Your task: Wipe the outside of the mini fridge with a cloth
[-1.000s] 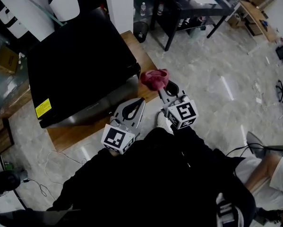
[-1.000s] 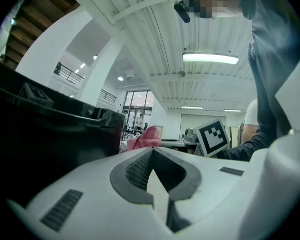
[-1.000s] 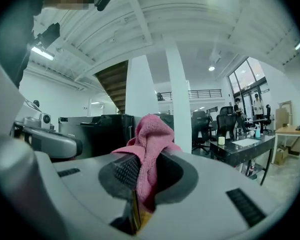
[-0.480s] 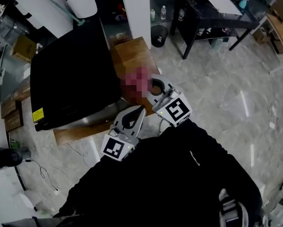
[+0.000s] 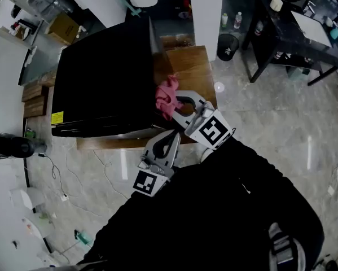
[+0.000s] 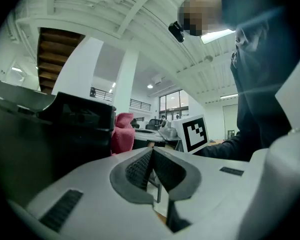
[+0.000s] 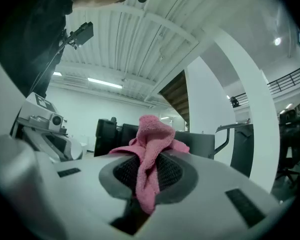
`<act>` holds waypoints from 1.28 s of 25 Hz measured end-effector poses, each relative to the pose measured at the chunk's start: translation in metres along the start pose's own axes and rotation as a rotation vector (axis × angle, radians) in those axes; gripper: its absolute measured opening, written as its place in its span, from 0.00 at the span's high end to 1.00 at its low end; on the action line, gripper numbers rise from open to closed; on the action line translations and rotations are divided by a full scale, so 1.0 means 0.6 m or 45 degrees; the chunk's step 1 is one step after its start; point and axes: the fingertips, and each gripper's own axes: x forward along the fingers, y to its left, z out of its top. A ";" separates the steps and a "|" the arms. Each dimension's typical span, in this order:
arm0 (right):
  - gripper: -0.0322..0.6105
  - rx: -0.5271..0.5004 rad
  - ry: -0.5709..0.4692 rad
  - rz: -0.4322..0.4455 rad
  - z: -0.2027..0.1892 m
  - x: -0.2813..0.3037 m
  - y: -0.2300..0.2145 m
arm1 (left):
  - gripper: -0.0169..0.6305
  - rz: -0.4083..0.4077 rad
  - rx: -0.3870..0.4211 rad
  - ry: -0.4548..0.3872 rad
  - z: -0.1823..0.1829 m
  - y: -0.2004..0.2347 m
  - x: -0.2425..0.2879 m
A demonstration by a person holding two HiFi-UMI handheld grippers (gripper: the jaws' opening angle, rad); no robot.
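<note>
Marble floor (image 5: 281,112), low wood platform (image 5: 191,66). Pink cloth (image 5: 167,96) pinched between the jaws of the right gripper (image 5: 177,103), bunched past its tips at the side edge of the black fridge (image 5: 101,83). Behind and left of it, the left gripper (image 5: 170,135) has its jaws together, empty.

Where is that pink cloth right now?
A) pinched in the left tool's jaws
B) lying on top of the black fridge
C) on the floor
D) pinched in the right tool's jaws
D: the pink terry cloth is clamped between the jaws of the right gripper, seen in its own view.
</note>
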 end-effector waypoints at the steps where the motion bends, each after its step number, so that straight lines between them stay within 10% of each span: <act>1: 0.87 0.021 0.008 0.009 -0.013 0.003 -0.001 | 0.97 0.028 -0.004 -0.001 -0.004 0.006 0.001; 16: 0.87 0.233 0.221 0.113 -0.288 0.009 0.018 | 0.97 0.187 -0.097 -0.024 -0.107 0.047 0.042; 32: 0.87 0.246 0.578 0.175 -0.608 -0.014 0.025 | 0.97 0.169 -0.098 0.236 -0.252 0.045 0.141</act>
